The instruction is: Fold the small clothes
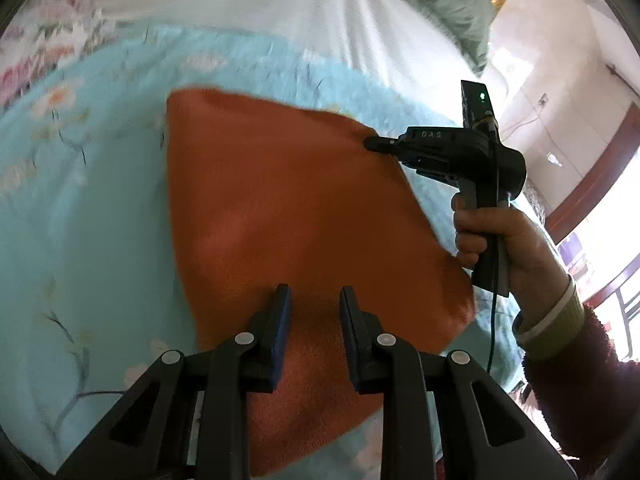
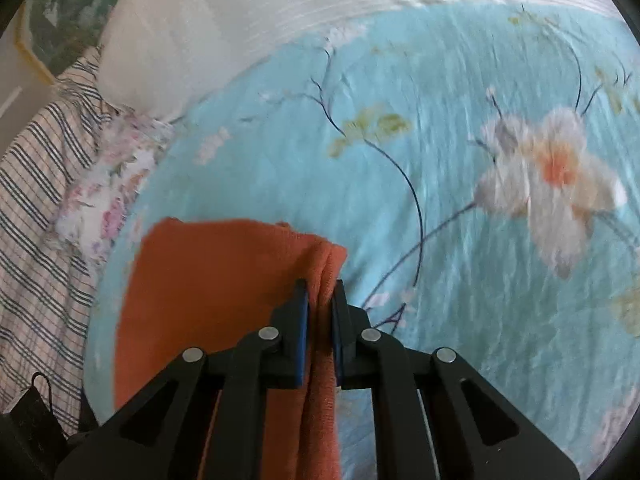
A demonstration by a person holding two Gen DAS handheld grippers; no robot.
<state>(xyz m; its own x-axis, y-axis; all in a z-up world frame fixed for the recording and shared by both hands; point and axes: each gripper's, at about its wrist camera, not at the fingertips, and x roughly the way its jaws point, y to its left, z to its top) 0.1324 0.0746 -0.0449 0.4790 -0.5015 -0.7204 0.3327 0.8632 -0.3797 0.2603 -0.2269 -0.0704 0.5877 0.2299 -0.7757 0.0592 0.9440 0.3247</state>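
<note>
An orange cloth (image 1: 288,208) lies spread on the light blue floral bedspread (image 1: 88,200). My left gripper (image 1: 315,300) hovers over the cloth's near part with its jaws apart and nothing between them. My right gripper (image 1: 370,144) is seen from the left wrist view at the cloth's far right corner, held by a hand. In the right wrist view the right gripper (image 2: 320,292) is shut on a bunched edge of the orange cloth (image 2: 208,272), which hangs down between the pads.
A white striped sheet (image 1: 280,8) and a green pillow (image 1: 448,4) lie beyond the bedspread. A white pillow (image 2: 168,52) and a striped plaid blanket (image 2: 36,208) lie at the left in the right wrist view. The bedspread (image 2: 440,160) stretches to the right.
</note>
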